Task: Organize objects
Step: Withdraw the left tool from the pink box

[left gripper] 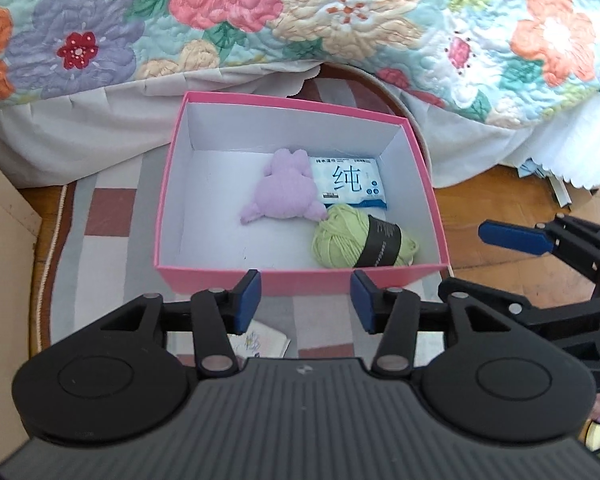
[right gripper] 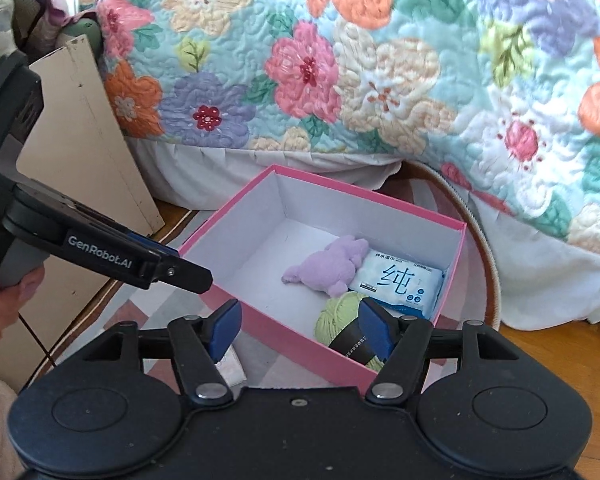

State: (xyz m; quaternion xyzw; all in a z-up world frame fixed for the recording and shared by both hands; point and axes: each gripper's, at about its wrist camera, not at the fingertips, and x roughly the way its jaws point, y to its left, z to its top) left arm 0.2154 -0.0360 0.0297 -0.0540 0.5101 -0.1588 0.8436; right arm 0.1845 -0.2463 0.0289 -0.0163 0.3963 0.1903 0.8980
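While both grippers hang above the near side of it, the pink box (left gripper: 300,280) sits open on a checked rug (left gripper: 112,216) beside a bed draped in a floral quilt (left gripper: 340,20). Three things lie on its white floor, gathered toward the right end: a lilac plush toy (left gripper: 284,188), a blue-and-white pack of wipes (left gripper: 350,182) just beside it against the right wall, and a ball of green yarn (left gripper: 360,242) with a dark paper band, nearest the front wall and touching the plush. The left gripper (left gripper: 306,306) has its blue-padded jaws partly apart with nothing between them, poised over the front wall of the box. The right gripper (right gripper: 300,330) also stands with jaws apart and empty, over the near right corner, its right pad overlapping the yarn in view without pressing on it. A hand (right gripper: 4,304) holds the left gripper's handle at the left edge of the right wrist view. A beige board (right gripper: 84,140) leans by the bed.
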